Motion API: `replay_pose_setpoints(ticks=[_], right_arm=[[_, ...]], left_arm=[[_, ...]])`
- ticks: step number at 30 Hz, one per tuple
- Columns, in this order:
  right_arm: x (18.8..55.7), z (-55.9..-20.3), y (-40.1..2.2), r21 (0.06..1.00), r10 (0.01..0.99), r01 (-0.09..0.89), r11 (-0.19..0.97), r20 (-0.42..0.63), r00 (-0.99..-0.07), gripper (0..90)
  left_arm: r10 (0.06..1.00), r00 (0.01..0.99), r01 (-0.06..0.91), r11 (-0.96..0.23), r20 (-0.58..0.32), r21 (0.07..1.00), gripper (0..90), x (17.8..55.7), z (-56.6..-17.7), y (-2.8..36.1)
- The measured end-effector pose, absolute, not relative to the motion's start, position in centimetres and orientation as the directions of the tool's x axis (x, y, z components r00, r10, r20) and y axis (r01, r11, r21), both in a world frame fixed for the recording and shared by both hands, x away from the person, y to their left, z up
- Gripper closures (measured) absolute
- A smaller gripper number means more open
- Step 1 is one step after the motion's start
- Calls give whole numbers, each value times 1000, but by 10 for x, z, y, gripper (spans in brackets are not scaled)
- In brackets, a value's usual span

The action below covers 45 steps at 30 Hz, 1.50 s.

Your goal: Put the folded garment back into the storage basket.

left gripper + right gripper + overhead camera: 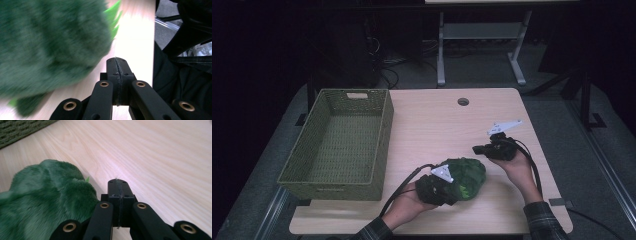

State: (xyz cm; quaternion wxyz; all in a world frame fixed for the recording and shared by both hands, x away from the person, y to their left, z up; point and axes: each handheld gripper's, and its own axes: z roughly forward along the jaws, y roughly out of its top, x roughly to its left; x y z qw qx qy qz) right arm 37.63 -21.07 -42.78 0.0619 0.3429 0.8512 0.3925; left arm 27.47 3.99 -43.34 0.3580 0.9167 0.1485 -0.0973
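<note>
A fuzzy dark-green plush toy with bright green spikes (464, 176) lies near the front edge of the pale wooden counter (437, 125), between two hand-held grippers and well right of the empty woven olive-green basket (339, 142), which looks like its likely destination. The left gripper (116, 61) sits against the toy's near side, jaws pressed together on nothing. The right gripper (117, 182), just beside the toy's far side, is likewise closed and empty.

1. Left gripper (447, 192) sits just beside the green plush toy (464, 175), at its near side; jaws pressed together, nothing between them.
2. Right gripper (477, 149) is near the toy's far right side; jaws closed, empty; forearm angled inward.
</note>
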Motion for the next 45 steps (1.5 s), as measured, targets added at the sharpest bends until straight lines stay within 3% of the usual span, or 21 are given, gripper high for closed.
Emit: replay_pose_setpoints(ticks=[6,22,45], right_arm=[[383,-438,-200,697,608,531,482,170,-775,898],[378,-451,-194,652,551,531,542,202,-810,898],[315,-449,-226,652,578,546,526,196,-792,898]], left_arm=[[202,947,318,-688,-249,652,897,275,-423,36],[244,953,304,-749,-182,589,897,291,-447,26],[345,928,355,-710,-140,608,897,326,-441,50]])
